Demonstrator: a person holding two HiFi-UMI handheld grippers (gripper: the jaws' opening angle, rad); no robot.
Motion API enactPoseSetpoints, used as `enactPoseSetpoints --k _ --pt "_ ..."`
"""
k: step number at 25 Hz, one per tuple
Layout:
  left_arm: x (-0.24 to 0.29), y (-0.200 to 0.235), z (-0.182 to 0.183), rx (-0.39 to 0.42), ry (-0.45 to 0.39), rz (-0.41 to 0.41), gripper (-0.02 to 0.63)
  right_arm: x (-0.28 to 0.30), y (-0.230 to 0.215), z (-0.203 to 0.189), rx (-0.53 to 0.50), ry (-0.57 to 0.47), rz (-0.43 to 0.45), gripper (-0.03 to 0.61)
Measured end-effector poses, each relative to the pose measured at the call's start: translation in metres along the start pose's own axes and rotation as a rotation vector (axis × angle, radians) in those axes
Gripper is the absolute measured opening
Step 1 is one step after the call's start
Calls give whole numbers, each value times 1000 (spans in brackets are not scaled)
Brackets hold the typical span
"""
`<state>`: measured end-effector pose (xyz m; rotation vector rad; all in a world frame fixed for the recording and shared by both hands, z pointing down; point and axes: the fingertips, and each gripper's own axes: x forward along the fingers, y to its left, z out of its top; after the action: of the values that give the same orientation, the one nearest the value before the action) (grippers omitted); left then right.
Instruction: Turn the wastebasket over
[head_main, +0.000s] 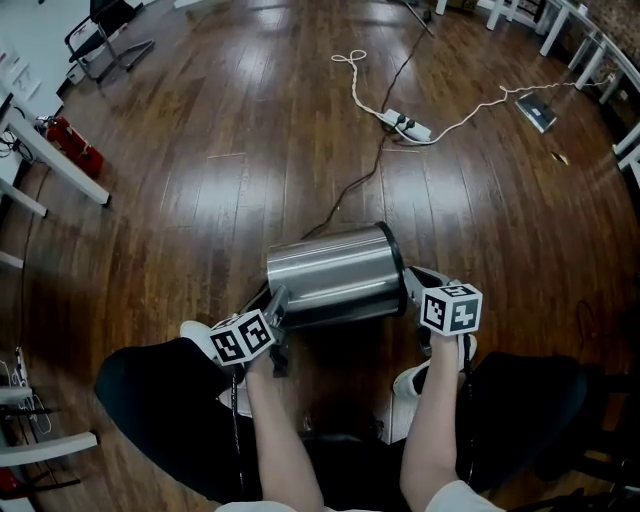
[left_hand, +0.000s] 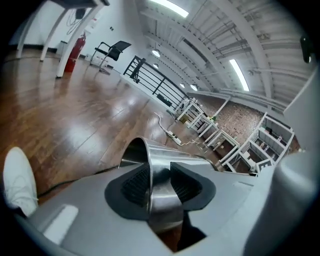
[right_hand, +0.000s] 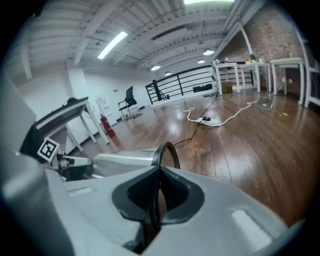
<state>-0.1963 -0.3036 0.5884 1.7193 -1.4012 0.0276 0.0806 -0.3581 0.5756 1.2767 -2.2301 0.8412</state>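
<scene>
The steel wastebasket (head_main: 335, 272) lies on its side on the wooden floor, just in front of the person's feet. Its black ring (head_main: 398, 262) faces right. My left gripper (head_main: 277, 306) is at the left end; in the left gripper view the thin steel edge (left_hand: 150, 165) runs between the ribbed pads, and the left gripper (left_hand: 161, 187) is shut on it. My right gripper (head_main: 413, 291) is at the right end. There the black ring (right_hand: 167, 150) passes into the narrow slot of the right gripper (right_hand: 159, 192), which is shut on it.
A black cable (head_main: 360, 180) runs from the wastebasket toward a white power strip (head_main: 405, 124) with a white cord. White table legs (head_main: 60, 160) and a red extinguisher (head_main: 72, 145) stand at the left. The person's white shoes (head_main: 192, 330) are close behind the basket.
</scene>
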Motion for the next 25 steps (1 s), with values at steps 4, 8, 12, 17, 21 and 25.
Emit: enactPoseSetpoints --k 4,8,12,17,21,25 --pt "5 -29 23 99 -2 -43 129 -8 -17 1 53 -40 -43 -8" --pt "11 -99 62 300 -28 -123 108 -13 -41 -14 56 7 -122 -9" --pt "34 -190 58 736 62 -205 94 28 -35 -68 256 68 -12 -9" --pt "70 -257 -28 1220 222 -216 98 27 -78 -123 537 49 -127 -11" --pt "74 -270 -101 1495 280 -216 105 -8 -115 -99 583 -83 -240 -11" --pt "73 -252 -143 1638 207 -167 106 -13 -108 -82 531 -131 -202 -11"
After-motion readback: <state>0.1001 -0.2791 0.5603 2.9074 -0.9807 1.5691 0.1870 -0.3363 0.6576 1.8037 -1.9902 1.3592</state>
